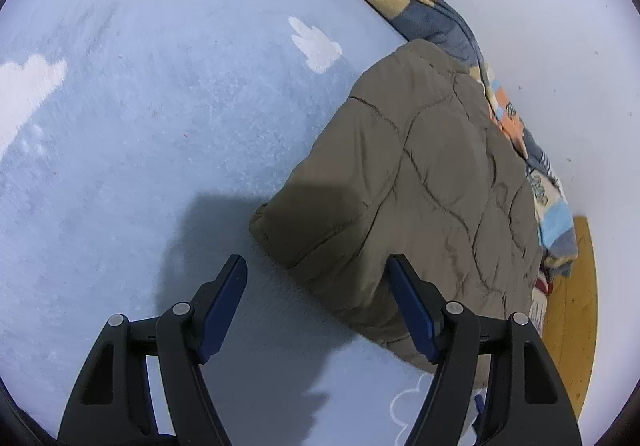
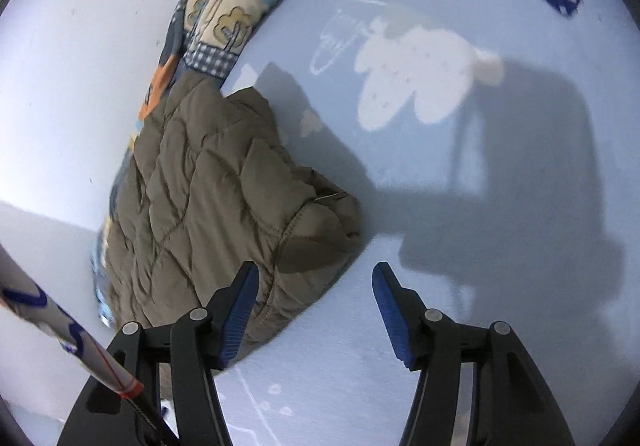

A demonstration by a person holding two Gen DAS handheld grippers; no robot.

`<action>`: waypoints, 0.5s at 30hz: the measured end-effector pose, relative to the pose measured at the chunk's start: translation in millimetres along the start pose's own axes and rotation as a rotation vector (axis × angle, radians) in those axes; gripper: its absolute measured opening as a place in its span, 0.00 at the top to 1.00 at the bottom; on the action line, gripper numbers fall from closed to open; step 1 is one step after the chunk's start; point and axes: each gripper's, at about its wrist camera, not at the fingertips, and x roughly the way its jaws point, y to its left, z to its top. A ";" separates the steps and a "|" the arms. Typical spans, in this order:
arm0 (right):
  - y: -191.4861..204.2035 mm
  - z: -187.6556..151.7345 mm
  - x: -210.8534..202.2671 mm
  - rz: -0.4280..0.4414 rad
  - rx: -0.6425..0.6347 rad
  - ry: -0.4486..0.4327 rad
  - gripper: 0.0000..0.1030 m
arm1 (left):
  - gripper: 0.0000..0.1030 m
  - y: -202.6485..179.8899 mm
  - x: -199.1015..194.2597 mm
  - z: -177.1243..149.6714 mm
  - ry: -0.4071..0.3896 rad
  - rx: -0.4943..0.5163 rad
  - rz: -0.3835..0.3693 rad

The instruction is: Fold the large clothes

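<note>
A quilted olive-brown padded jacket (image 1: 420, 174), folded into a compact bundle, lies on the pale blue bedsheet (image 1: 160, 126) against the patchwork blanket (image 2: 224, 18) by the wall. The left gripper (image 1: 316, 266) and right gripper (image 2: 316, 274) hover near it, jaws wide and empty. The fold looks finished; next may be a final tidy or fetching another garment.

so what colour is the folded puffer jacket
Olive-brown, quilted; the jacket shows best in the left wrist view.
</note>
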 end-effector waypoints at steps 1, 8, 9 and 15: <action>-0.4 0.4 1.8 0.016 0.010 -0.005 0.37 | 0.30 -0.4 2.5 -1.2 -0.002 -0.010 -0.009; 2.3 1.7 22.7 0.058 0.080 -0.055 0.29 | 0.30 3.9 18.3 1.8 -0.013 -0.090 -0.087; 0.9 2.1 26.2 0.065 0.098 -0.065 0.28 | 0.29 3.6 21.0 3.4 -0.019 -0.094 -0.094; -3.5 6.0 48.0 0.091 0.159 -0.079 0.24 | 0.25 7.5 40.2 12.5 -0.017 -0.153 -0.148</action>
